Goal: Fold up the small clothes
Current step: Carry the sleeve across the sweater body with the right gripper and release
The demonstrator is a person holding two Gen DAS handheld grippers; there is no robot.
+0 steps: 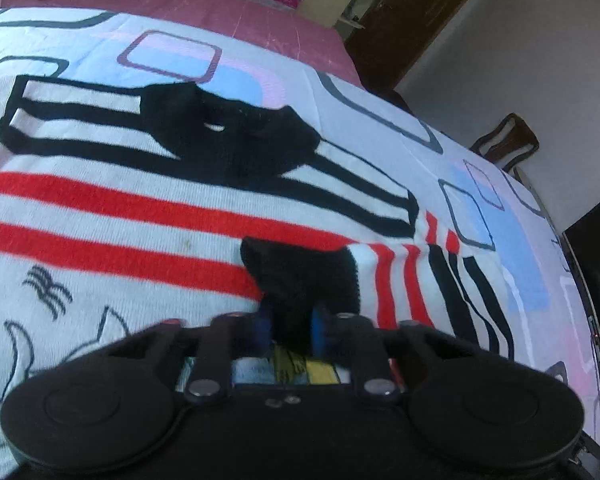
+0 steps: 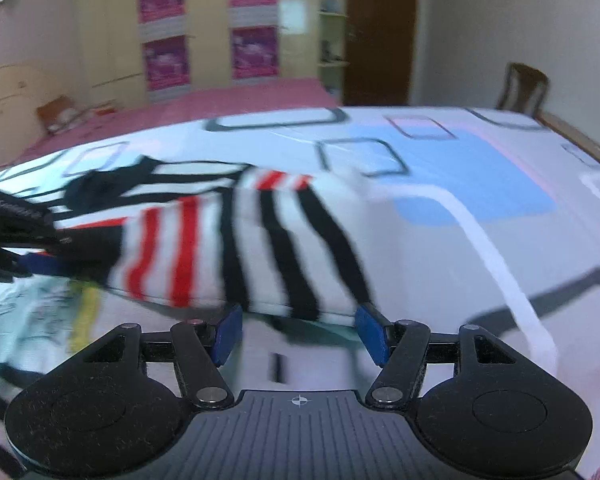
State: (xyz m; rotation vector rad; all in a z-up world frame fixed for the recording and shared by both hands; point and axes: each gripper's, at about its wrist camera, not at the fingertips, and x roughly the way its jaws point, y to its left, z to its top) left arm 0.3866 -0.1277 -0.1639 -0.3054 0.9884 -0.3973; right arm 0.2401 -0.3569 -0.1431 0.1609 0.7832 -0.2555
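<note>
A white knitted sweater [image 1: 140, 216] with red and black stripes and a black collar [image 1: 228, 136] lies flat on the bed. Its right sleeve is folded in over the body. My left gripper [image 1: 292, 328] is shut on that sleeve's black cuff [image 1: 300, 276], which stands up between the blue pads. In the right wrist view the striped sleeve [image 2: 204, 248] lies just ahead of my right gripper [image 2: 300, 332], which is open with nothing between its fingers. The left gripper [image 2: 56, 252] shows at the left edge of that view, holding the cuff.
The sweater rests on a white bed sheet [image 2: 460, 208] printed with blue, pink and grey rectangles. Behind it are a pink cover [image 1: 220, 4], a wardrobe with posters [image 2: 204, 28] and a dark door [image 2: 380, 32]. A wooden chair [image 2: 524, 84] stands past the bed's right edge.
</note>
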